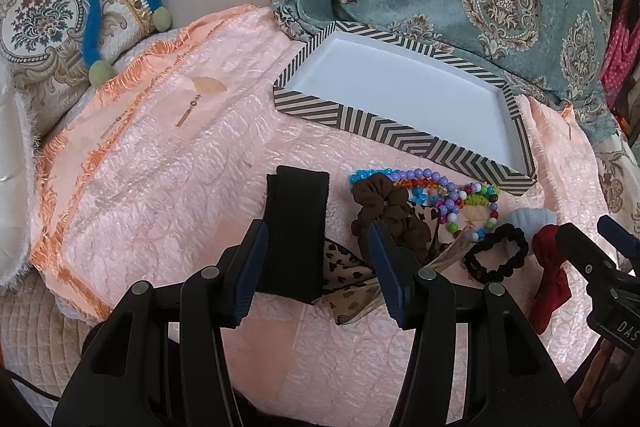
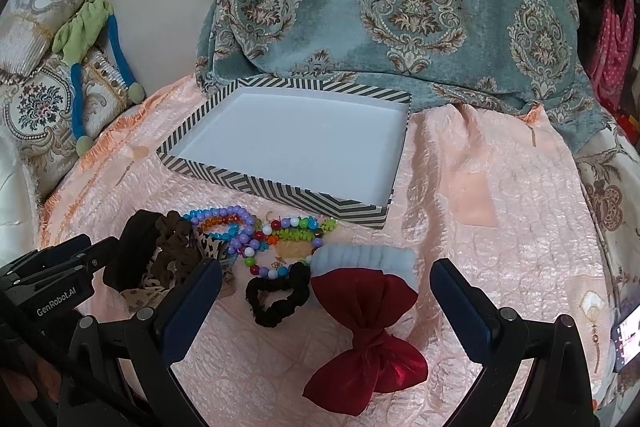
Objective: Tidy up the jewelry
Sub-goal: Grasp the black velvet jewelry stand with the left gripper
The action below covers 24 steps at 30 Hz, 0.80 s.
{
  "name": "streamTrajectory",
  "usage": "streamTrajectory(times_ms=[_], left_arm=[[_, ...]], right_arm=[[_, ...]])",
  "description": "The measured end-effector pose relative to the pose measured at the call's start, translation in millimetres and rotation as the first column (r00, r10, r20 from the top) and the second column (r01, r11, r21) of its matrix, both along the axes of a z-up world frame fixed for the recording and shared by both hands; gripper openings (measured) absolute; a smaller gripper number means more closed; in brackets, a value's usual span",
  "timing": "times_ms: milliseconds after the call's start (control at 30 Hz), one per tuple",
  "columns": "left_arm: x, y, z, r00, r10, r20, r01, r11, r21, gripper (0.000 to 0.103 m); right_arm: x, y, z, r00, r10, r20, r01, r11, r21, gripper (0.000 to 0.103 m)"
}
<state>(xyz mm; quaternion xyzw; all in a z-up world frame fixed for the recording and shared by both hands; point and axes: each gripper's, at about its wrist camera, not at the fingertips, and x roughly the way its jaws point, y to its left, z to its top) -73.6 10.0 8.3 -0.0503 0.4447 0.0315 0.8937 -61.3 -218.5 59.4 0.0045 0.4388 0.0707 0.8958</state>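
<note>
Step in hand, as judged: first pick, nothing sorted yet. The striped box (image 2: 280, 187) is seen empty, white floor bare, set on the pink quilted bedspread (image 1: 160, 187) just beyond the pile.

The left hand-held gripper (image 1: 316, 263) is spread wide around the black headband (image 1: 296, 231); the left pad (image 1: 250, 275) is seen against the band's edge, the right pad is apart from it, so no grasp is made. Next move, as judged: that gripper to be closed on the band, lifted and carried forward-right to the box.

The right hand-held gripper (image 2: 326, 311) is also released, jaws wide, held over the red satin bow (image 2: 368, 339), nothing gripped.

The rest of the pile is left between grippers and box: beaded bracelets (image 2: 256, 231), brown scrunchie (image 1: 380, 211), black scrunchie (image 2: 278, 297), leopard-print fabric piece (image 1: 348, 275), pale blue band (image 2: 368, 259) partly under the bow. The bracelets are tangled together; snagging is likely if one is pulled alone.
</note>
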Motion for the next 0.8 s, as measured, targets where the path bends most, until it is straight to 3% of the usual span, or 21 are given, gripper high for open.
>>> streamTrajectory(times_ms=[800], left_arm=[[-0.6,-0.5,-2.2,1.000,0.001,-0.007,-0.001,1.000,-0.009,0.052]], right_arm=[[-0.4,2.9,-1.9,1.000,0.028,-0.005,-0.028,1.000,0.001,0.103]])
